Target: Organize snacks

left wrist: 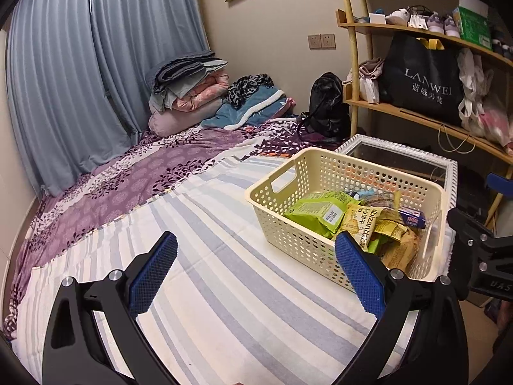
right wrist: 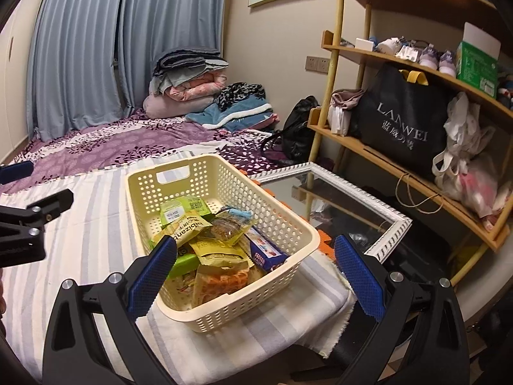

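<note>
Cream perforated basket (right wrist: 224,308) on blue-and-white striped cloth (left wrist: 224,304), purple floral bedsheet (left wrist: 134,176) behind

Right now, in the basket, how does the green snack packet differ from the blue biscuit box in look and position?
The green snack packet is a soft, flat pouch with a white label; the blue biscuit box is a stiff, narrow carton with pictures printed on it. The green snack packet lies toward the far end with the handle cut-out; the blue biscuit box lies along the side wall nearest the mirror. Both lie inside the cream basket, partly covered by yellow packets.
</note>
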Action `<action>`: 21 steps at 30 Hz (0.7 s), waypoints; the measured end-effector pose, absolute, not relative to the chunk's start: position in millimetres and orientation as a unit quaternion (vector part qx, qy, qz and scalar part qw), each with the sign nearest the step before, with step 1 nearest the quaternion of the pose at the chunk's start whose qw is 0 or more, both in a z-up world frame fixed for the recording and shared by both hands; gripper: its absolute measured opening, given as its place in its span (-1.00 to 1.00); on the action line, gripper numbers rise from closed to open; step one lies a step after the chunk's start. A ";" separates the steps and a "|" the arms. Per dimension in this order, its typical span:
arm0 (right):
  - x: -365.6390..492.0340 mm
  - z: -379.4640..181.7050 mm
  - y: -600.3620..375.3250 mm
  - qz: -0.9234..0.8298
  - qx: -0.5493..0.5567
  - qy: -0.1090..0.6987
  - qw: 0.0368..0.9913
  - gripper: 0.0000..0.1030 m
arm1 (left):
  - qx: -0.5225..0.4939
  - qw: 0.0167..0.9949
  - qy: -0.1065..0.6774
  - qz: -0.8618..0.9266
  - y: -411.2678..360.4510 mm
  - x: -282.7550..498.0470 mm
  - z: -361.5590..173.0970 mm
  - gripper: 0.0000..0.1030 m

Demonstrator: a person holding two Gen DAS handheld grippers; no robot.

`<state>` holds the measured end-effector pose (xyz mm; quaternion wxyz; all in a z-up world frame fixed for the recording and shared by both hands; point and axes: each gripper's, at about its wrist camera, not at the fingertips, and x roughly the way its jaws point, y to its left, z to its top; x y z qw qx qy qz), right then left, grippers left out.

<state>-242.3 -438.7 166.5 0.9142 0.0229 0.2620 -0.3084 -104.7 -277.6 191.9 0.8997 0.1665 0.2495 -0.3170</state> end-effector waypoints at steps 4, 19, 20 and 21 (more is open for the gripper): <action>-243.4 168.2 -436.1 -0.316 0.012 0.256 0.914 0.90 | 0.165 0.895 0.264 -0.319 -275.3 -102.9 188.7 0.94; -233.9 155.5 -432.5 -0.301 0.006 0.280 0.912 0.90 | 0.209 0.892 0.266 -0.299 -283.2 -107.1 174.1 0.94; -233.0 154.4 -431.7 -0.299 0.004 0.282 0.911 0.90 | 0.208 0.892 0.269 -0.298 -283.7 -106.5 173.2 0.94; -232.0 153.3 -430.8 -0.295 0.002 0.284 0.912 0.90 | 0.207 0.892 0.271 -0.297 -283.5 -105.5 172.1 0.94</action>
